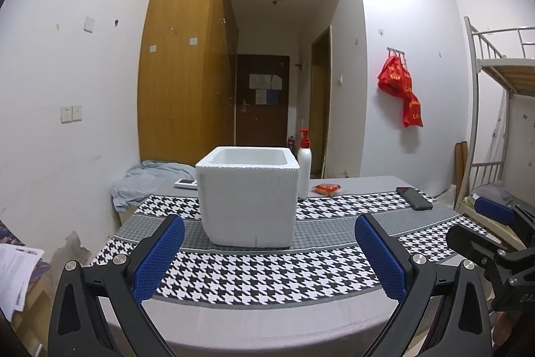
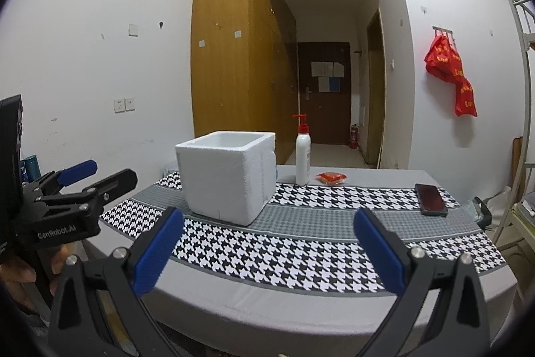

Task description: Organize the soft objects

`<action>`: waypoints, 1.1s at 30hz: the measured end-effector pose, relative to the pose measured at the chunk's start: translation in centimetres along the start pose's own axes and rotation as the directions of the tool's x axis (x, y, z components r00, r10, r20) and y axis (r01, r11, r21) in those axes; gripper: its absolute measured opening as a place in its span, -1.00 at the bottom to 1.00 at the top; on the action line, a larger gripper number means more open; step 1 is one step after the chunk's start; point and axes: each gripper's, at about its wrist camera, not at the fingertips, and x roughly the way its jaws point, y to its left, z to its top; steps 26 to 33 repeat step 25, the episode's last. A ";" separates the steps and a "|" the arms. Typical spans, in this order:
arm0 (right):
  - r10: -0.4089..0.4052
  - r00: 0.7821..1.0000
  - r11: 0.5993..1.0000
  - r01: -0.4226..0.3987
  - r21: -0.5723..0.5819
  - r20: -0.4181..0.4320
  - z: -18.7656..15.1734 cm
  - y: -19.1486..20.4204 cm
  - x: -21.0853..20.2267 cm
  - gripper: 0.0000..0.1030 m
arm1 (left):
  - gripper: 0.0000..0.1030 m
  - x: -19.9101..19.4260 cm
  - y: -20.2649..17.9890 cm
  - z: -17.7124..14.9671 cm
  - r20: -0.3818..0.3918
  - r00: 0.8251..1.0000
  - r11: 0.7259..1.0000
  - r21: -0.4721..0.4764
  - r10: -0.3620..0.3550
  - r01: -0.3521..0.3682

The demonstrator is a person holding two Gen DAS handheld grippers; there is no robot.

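Observation:
A white foam box (image 1: 247,196) (image 2: 227,176) stands open-topped on the houndstooth cloth (image 1: 267,273) (image 2: 284,256) in the middle of the table. A small red packet (image 1: 326,188) (image 2: 331,178) lies behind it to the right. A light blue cloth (image 1: 147,179) is heaped at the table's far left corner. My left gripper (image 1: 269,236) (image 2: 100,173) is open in front of the box, nothing between its blue pads. My right gripper (image 2: 269,230) is open too, nearer the front edge, to the right of the box. It also shows at the left wrist view's right edge, right gripper (image 1: 481,223).
A white pump bottle (image 1: 304,166) (image 2: 303,153) stands just behind the box. A black phone (image 1: 414,198) (image 2: 431,199) lies at the right of the cloth. A small white device (image 1: 185,183) rests at far left. A bunk bed frame (image 1: 495,89) stands right of the table.

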 end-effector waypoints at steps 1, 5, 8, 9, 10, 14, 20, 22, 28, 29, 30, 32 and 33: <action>0.002 1.000 1.000 -0.002 0.001 -0.002 -0.2 0.1 -0.1 1.00 | 0.98 -0.1 0.0 -0.2 -0.003 1.000 1.000 0.002 0.000 0.000; 0.002 1.000 1.000 -0.002 0.004 -0.016 -0.8 0.2 -0.1 1.00 | 0.98 -0.2 -0.2 -0.9 -0.020 1.000 1.000 0.002 -0.002 0.002; 0.001 1.000 1.000 -0.001 0.001 -0.025 -1.1 0.5 -0.2 1.00 | 0.98 -0.4 -0.1 -1.1 -0.019 1.000 1.000 0.002 -0.001 0.001; 0.001 1.000 1.000 -0.001 -0.002 -0.026 -1.2 0.5 -0.3 1.00 | 0.98 -0.4 -0.1 -1.1 -0.020 1.000 1.000 0.002 0.000 0.000; 0.000 1.000 1.000 0.000 -0.004 -0.024 -1.2 0.6 -0.4 1.00 | 0.98 -0.4 -0.2 -1.1 -0.020 1.000 1.000 0.006 0.000 0.000; -0.001 1.000 1.000 0.001 -0.001 -0.020 -1.2 0.5 -0.5 1.00 | 0.98 -0.6 -0.3 -1.1 -0.021 1.000 1.000 0.020 -0.004 0.005; 0.000 1.000 1.000 0.000 -0.003 -0.029 -1.3 0.6 -0.3 1.00 | 0.98 -0.6 0.0 -1.3 -0.032 0.999 1.000 0.014 -0.013 0.013; 0.001 0.999 1.000 -0.001 -0.007 -0.032 -1.4 0.7 -0.3 1.00 | 0.98 -0.6 0.0 -1.3 -0.034 0.999 1.000 0.011 -0.011 0.011; 0.002 0.999 1.000 -0.002 -0.006 -0.034 -1.4 0.7 -0.2 1.00 | 0.98 -0.7 0.2 -1.3 -0.023 1.000 1.000 0.004 -0.002 0.002; 0.002 0.999 1.000 -0.002 -0.006 -0.034 -1.4 0.7 -0.2 1.00 | 0.98 -0.7 0.2 -1.3 -0.023 1.000 1.000 0.004 -0.002 0.002; 0.002 0.999 1.000 -0.002 -0.006 -0.034 -1.4 0.7 -0.2 1.00 | 0.98 -0.7 0.2 -1.3 -0.023 1.000 1.000 0.004 -0.002 0.002; 0.002 0.999 1.000 -0.002 -0.006 -0.034 -1.4 0.7 -0.2 1.00 | 0.98 -0.7 0.2 -1.3 -0.023 1.000 1.000 0.004 -0.002 0.002; 0.002 0.999 1.000 -0.002 -0.006 -0.034 -1.4 0.7 -0.2 1.00 | 0.98 -0.7 0.2 -1.3 -0.023 1.000 1.000 0.004 -0.002 0.002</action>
